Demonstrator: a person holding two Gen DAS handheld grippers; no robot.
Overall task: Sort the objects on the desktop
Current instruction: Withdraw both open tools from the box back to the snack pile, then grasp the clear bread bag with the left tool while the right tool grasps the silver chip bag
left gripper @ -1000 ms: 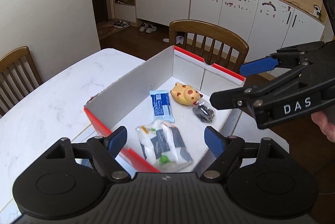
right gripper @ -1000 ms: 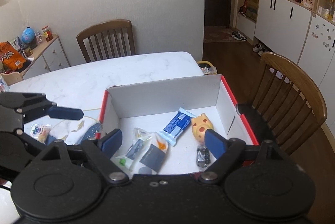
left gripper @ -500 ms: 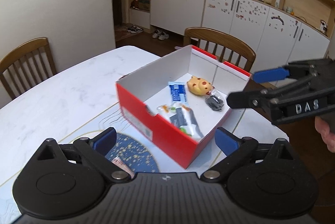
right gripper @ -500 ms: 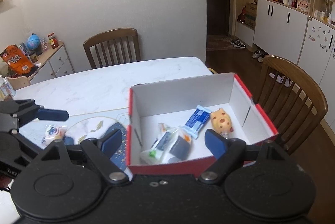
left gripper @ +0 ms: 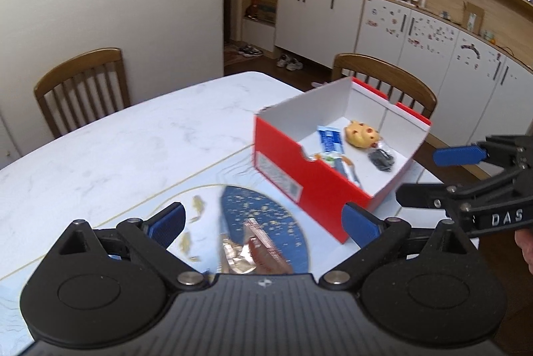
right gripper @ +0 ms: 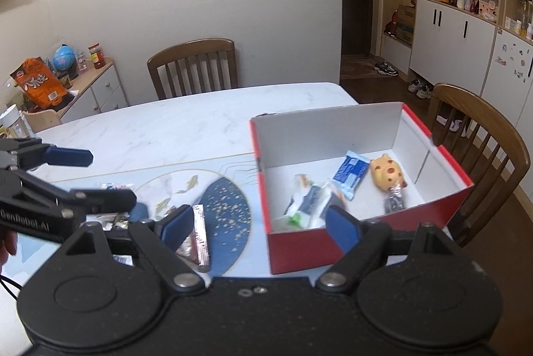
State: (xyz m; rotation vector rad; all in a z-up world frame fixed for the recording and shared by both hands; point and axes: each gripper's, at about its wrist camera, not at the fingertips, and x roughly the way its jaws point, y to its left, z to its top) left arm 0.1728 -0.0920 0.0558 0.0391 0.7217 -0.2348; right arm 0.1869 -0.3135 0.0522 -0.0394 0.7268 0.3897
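- Two views. Left wrist: my left hand-held gripper [left gripper: 263,219] hangs spread and empty over the surface [left gripper: 116,149]; a foil packet [left gripper: 263,251] lies under it. The red box [left gripper: 309,179] sits ahead, with the right hand-held gripper [left gripper: 429,179] beside it.
- Right wrist: my right hand-held gripper [right gripper: 260,222] is spread and empty; the box [right gripper: 366,242] holds a blue packet [right gripper: 351,173] and a yellow toy [right gripper: 386,173]. A chair [right gripper: 483,136] stands behind.

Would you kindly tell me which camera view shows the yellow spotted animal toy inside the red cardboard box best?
The right wrist view: the yellow spotted animal toy lies unobstructed on the red cardboard box's floor. The left wrist view shows it smaller and farther off, though unhidden.
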